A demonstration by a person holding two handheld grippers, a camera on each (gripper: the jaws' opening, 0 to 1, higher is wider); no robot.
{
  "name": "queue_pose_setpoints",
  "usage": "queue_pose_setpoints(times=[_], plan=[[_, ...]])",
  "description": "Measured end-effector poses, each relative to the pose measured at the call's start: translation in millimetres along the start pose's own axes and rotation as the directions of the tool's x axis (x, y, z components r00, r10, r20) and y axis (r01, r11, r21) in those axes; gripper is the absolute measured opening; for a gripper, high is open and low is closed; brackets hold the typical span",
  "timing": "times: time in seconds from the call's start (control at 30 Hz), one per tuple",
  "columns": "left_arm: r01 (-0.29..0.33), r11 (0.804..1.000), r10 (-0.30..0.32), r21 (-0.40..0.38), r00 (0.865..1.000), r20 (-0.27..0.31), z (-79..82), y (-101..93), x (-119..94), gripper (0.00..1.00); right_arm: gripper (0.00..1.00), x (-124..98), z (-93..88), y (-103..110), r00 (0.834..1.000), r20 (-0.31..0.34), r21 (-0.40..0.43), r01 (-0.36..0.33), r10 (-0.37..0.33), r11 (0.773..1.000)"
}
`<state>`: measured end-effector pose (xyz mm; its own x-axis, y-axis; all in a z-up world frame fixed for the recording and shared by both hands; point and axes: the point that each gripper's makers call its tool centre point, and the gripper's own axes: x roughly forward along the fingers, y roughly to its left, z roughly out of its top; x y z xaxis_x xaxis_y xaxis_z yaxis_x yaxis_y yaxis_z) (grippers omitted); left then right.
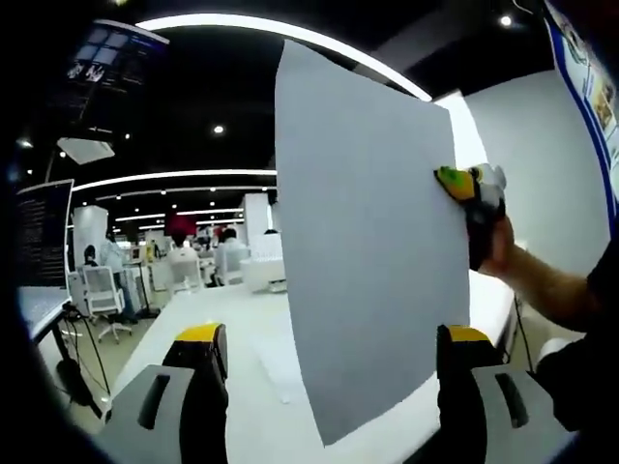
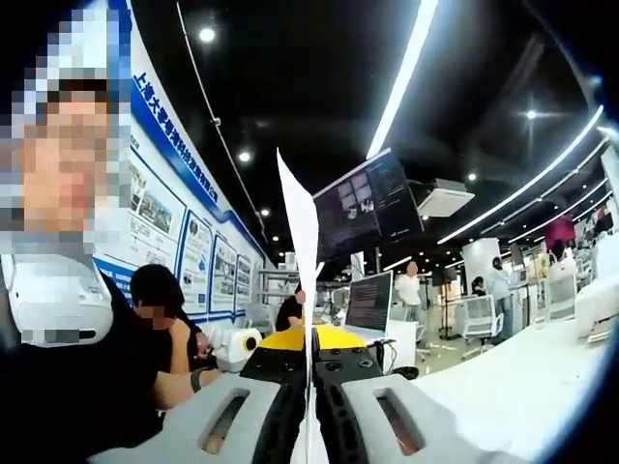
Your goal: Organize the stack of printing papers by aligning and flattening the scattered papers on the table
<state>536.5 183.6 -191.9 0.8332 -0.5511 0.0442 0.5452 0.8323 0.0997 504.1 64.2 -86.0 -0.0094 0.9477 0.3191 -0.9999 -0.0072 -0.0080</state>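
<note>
A single sheet (image 1: 372,242) of plain white paper is held up in the air, standing nearly upright, flat and uncreased, its lower corner hanging just above the white worktop (image 1: 242,377). In the left gripper view it sits ahead of the left tongs (image 1: 329,362), whose two yellow-tipped jaws stand wide apart with nothing between them; the sheet's lower edge falls between those jaws but further out, not touching them. The right tongs (image 1: 455,182) come in from the right and pinch the sheet's far edge about halfway up, a hand (image 1: 503,253) behind them. In the right gripper view the same sheet (image 2: 302,232) is seen edge-on, a thin white blade rising straight out of the right tongs (image 2: 311,360), whose jaws are clamped tight against it on either side. Another sheet (image 1: 276,362) lies flat on the worktop beyond the left tongs. Further off are office chairs (image 1: 102,295), seated people (image 1: 179,253), a hanging screen (image 2: 368,203) and a laptop (image 2: 369,302) beyond the right tongs, and a poster wall (image 2: 184,232) to their left.
</note>
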Motion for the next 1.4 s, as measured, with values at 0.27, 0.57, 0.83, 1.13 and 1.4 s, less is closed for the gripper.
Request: queue_pose_setpoints(times=[0.27, 0.57, 0.83, 1.13, 1.4], plan=[[0.027, 1.000, -0.027, 0.000, 0.999, 0.024, 5.0, -3.8, 1.6, 0.90, 0.00, -1.1, 0.4, 13.7, 0.996, -0.018, 0.029, -0.089, 0.090, 0.996], [0.093, 0.994, -0.090, -0.056, 0.994, 0.068, 11.7, -11.7, 5.1, 0.85, 0.00, 3.4, -13.9, 11.2, 0.994, -0.065, 0.039, -0.088, 0.091, 0.995], [0.158, 0.987, -0.154, -0.032, 0.984, 0.089, 16.4, -27.0, 8.6, 0.75, 0.00, 7.4, -25.5, 6.6, 0.992, -0.097, 0.037, -0.077, 0.081, 0.996], [0.206, 0.978, -0.203, -0.016, 0.974, 0.096, 18.0, -40.2, 11.3, 0.63, 0.00, 8.2, -30.3, -7.1, 0.995, -0.095, 0.031, -0.014, 0.017, 0.999], [0.238, 0.971, -0.235, -0.004, 0.963, 0.129, 26.4, -51.2, 16.9, 0.58, 0.00, 10.5, -35.6, -9.8, 0.995, -0.102, 0.033, 0.001, 0.003, 0.999]])
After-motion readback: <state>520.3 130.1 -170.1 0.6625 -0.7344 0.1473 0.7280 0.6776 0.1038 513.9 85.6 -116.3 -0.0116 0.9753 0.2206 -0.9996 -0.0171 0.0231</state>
